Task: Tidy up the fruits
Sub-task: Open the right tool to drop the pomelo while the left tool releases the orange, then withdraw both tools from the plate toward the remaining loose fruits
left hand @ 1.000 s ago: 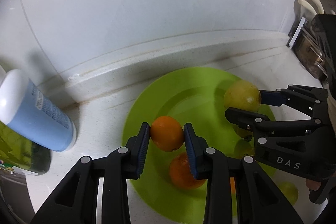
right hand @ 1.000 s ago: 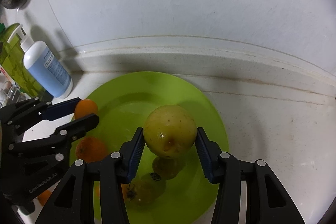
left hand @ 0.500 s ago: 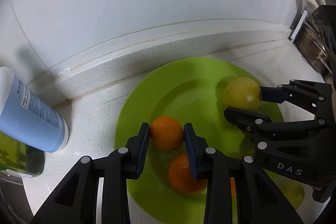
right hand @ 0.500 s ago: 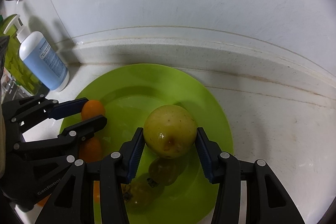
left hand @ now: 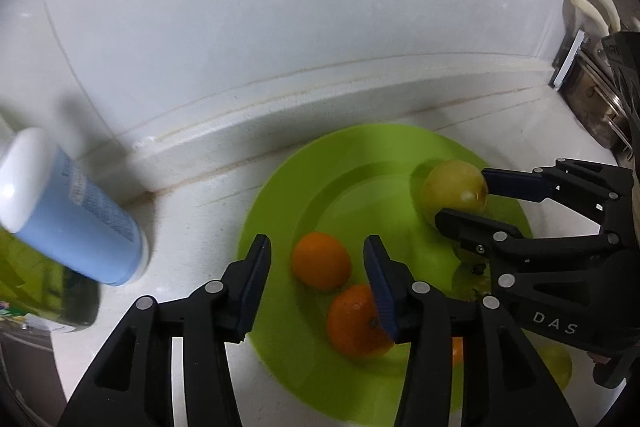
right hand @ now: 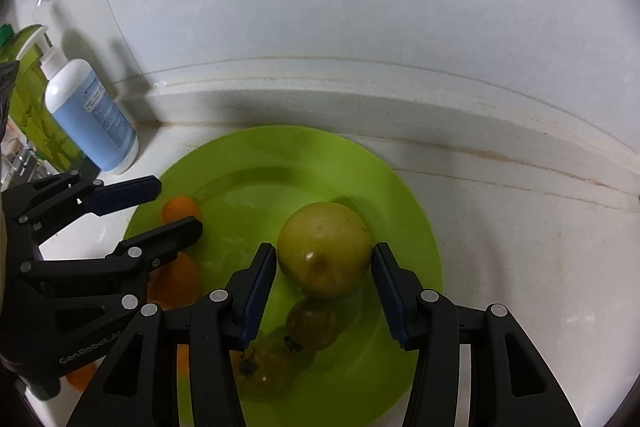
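Left wrist view: the small orange [left hand: 321, 261] sits on the green plate [left hand: 280, 227], between the pads of the left tool [left hand: 318, 279]. The tool is opening; a gap shows on both sides of the fruit, so nothing is gripped. A second orange [left hand: 354, 323] lies at 5 o'clock from the first, partly behind the right pad. At 2 o'clock the right tool [left hand: 462, 199] has the yellow-green apple [left hand: 454, 191] between its pads, over the plate's right part. The white letters "DAS" are on its black body.

Right wrist view: the apple [right hand: 324, 253] fills the space between the pads of the right tool [right hand: 325, 291], which appear to press on it. Under it, at 6 o'clock, two darker green fruits [right hand: 312, 323] lie on the plate [right hand: 400, 207]. The left tool [right hand: 180, 207] carries the writing "GenRobot.AI".

A blue bottle [right hand: 94, 119] with small unreadable print stands at 10 o'clock on the white worktop [right hand: 520, 247], near the plate rim. The plate's far rim lies close to the raised back edge; to 3 o'clock the worktop is open.
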### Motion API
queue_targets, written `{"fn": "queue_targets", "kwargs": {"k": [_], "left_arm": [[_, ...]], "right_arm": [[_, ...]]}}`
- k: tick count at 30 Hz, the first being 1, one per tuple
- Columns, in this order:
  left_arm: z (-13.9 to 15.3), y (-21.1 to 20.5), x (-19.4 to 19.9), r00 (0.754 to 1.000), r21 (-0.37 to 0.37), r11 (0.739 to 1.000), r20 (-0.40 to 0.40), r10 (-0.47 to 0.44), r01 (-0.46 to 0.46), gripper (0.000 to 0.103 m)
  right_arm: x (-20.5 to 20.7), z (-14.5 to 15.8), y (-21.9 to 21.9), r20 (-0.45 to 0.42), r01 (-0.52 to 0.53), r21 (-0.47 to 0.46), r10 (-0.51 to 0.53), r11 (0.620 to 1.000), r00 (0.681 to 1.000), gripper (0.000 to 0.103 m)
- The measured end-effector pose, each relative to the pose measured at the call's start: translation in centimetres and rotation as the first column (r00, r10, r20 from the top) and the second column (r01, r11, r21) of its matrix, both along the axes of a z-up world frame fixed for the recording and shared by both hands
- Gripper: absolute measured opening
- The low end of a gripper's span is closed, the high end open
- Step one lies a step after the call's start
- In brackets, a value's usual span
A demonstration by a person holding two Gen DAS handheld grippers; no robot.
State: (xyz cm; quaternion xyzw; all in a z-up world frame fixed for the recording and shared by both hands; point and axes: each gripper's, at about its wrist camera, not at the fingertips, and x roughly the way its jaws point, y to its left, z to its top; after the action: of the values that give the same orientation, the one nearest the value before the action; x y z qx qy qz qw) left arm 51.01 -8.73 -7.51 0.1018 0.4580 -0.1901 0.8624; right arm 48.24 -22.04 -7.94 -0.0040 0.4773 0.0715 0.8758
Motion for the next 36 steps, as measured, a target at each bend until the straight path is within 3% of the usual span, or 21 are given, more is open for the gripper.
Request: {"fn": "queue_targets", "kwargs": {"k": [10, 16, 22, 36], "left_arm": [[5.9, 2.6, -3.5, 0.993, -0.059, 0.997, 0.11, 0.05, -0.044, 0.057], [9.2, 4.0, -7.2, 0.982, -0.105, 0.993, 0.173, 0.075, -0.057, 0.063], [11.3, 6.0, -10.9, 0.971, -0.128, 0.989, 0.218, 0.098, -0.071, 0.068], [11.3, 9.7, -18.4, 0.952, -0.095, 0.989, 0.274, 0.134, -0.112, 0.071]], "right_arm": [[-4.3, 4.6, 0.5, 0.125, 0.015, -0.007, -0.014, 1.0, 0.992, 0.051], [-7.9, 8.3, 1.4, 0.225, 0.015, 0.028, -0.021, 0.999, 0.974, 0.057], [-11.4, 10.9, 2.9, 0.3, 0.0, 0.027, -0.008, 1.0, 0.954, 0.057], [-18.2, 11.0, 5.8, 0.338, -0.017, 0.012, 0.012, 1.0, 0.941, 0.057]]}}
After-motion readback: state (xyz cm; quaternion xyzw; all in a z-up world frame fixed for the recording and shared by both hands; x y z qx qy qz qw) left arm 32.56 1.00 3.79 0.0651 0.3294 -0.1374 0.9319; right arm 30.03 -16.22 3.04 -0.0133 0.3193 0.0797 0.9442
